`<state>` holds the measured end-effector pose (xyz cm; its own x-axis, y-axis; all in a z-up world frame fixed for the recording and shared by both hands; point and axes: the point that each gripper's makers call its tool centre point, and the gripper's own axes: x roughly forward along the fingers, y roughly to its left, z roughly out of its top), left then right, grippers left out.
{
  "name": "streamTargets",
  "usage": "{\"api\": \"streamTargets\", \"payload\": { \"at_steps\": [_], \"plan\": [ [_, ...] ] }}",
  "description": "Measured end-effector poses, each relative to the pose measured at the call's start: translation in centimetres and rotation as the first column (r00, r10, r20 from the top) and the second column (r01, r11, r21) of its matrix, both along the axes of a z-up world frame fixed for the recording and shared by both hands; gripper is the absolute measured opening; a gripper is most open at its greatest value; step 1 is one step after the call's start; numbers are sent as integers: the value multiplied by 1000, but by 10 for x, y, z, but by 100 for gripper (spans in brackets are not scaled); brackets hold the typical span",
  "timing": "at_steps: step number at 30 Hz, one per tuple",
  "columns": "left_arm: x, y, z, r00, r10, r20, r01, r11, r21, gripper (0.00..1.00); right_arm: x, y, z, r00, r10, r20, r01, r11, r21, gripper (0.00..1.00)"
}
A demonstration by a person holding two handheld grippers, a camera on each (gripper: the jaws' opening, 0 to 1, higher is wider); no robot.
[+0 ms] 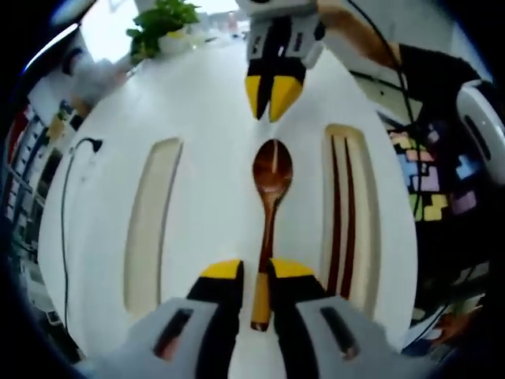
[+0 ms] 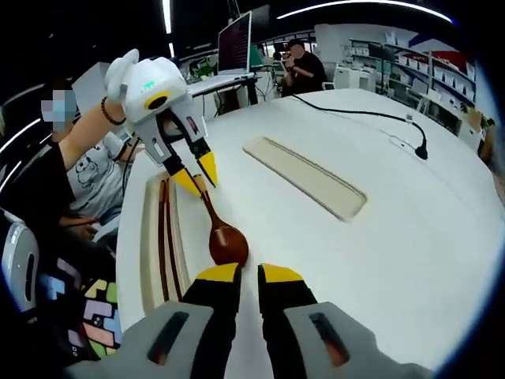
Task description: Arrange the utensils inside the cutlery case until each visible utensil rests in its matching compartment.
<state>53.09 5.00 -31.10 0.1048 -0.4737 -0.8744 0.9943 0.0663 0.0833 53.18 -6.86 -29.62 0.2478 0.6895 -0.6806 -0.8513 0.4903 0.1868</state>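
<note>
You are working over a broad white round-edged table (image 1: 213, 110), and it carries everything here. On it lie two long, shallow, pale cream cutlery compartments with rounded ends, set well apart and running the same way: the one on your left (image 1: 151, 225) shows a bare floor, and the one on your right (image 1: 351, 213) holds a pair of dark reddish-brown wooden chopsticks (image 1: 341, 217) lying lengthwise side by side. Between the two compartments, straight on the white tabletop and in neither of them, rests the glossy brown wooden spoon (image 1: 272, 201), bowl pointing away from your left gripper. Your left gripper (image 1: 254, 272), grey-bodied with black jaws and yellow tips, has those tips closed in against the two sides of the spoon's handle end, pinching it. In the right gripper view you see the same scene from the far end: the spoon (image 2: 225, 237) with its bowl just ahead of your right gripper (image 2: 248, 273), whose yellow tips stand a narrow gap apart with nothing between them, near the bowl but not touching it. The chopsticks (image 2: 166, 237) sit in their tray (image 2: 150, 253) beside the spoon, and the bare tray (image 2: 304, 178) lies farther out. A black cable (image 1: 67, 205) trails along the table's left edge, and a green leafy potted plant (image 1: 162, 28) stands at the far end.
</note>
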Motion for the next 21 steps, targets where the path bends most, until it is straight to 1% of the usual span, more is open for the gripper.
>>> {"api": "streamTargets", "payload": {
  "at_steps": [2,6,9,12,16,18,21],
  "plan": [
    [-2,-2,0,1000,-10,-9,10,1000,-1,15,-1,1,-3,999,-15,-31,16,999,32,8],
    [-7,-3,0,1000,-21,-21,21,1000,-8,15,-4,3,-9,997,-26,-76,31,997,64,8],
    [-7,-3,-4,999,-29,-18,29,1000,5,16,-5,5,-12,994,-31,-106,41,995,90,8],
    [-5,-3,-5,999,-21,-25,21,1000,-2,16,-5,8,-15,989,-43,-141,61,991,123,8],
    [-5,-3,-10,999,-23,-27,23,1000,3,15,-8,13,-20,972,-66,-225,107,978,177,8],
    [-6,-2,-13,999,-29,-33,29,1000,10,15,-8,13,-22,970,-62,-234,107,977,184,8],
    [-7,-4,-13,999,-26,-42,26,1000,0,13,-11,16,-23,968,-65,-243,115,973,198,8]
  ]
}}
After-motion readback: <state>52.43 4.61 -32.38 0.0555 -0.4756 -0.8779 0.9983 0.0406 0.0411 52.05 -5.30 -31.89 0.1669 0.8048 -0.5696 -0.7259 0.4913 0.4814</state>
